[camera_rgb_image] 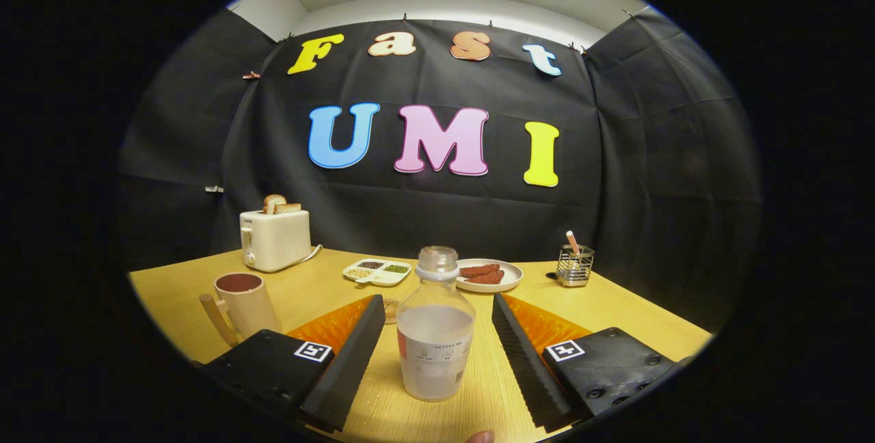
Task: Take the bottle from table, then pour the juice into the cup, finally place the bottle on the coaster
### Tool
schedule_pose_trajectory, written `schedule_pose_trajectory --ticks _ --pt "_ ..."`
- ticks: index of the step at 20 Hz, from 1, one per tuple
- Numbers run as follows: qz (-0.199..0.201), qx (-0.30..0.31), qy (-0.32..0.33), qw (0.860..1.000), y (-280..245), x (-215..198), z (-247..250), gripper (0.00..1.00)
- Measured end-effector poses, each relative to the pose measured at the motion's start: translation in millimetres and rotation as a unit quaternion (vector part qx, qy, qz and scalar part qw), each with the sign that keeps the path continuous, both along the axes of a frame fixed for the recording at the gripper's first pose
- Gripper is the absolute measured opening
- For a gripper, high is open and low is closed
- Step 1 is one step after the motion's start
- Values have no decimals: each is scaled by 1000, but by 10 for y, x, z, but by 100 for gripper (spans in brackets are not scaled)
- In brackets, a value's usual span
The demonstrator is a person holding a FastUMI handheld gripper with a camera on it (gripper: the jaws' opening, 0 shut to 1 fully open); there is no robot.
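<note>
The bottle (435,333) stood upright on the surface (615,313), right between the fingers of the hand-held gripper (435,354), which were spread wide with gaps either side. A mug (243,305) sat off to the left, toaster (275,238) behind it. Beyond the bottle lay a divided dish (377,271), a plate (489,276) of food and a wire holder (574,266).

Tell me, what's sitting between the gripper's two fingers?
The bottle stands upright on the table between the open gripper's fingers, with a bare gap on each side, seen in the gripper view.
</note>
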State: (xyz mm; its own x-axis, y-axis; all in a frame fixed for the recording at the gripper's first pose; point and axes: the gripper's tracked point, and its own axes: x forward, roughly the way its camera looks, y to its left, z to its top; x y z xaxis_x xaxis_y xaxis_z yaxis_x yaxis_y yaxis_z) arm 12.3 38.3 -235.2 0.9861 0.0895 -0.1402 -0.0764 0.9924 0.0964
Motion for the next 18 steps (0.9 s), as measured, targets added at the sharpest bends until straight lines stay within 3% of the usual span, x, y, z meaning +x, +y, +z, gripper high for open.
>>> schedule_pose_trajectory --ticks 7,10,13,18 --pt "-8 2 10 1000 47 112 -253 96" --pt "-28 0 30 999 -10 150 -288 78" --pt "-39 -43 48 997 -29 189 -187 75" --pt "-26 -138 74 987 23 280 219 72"
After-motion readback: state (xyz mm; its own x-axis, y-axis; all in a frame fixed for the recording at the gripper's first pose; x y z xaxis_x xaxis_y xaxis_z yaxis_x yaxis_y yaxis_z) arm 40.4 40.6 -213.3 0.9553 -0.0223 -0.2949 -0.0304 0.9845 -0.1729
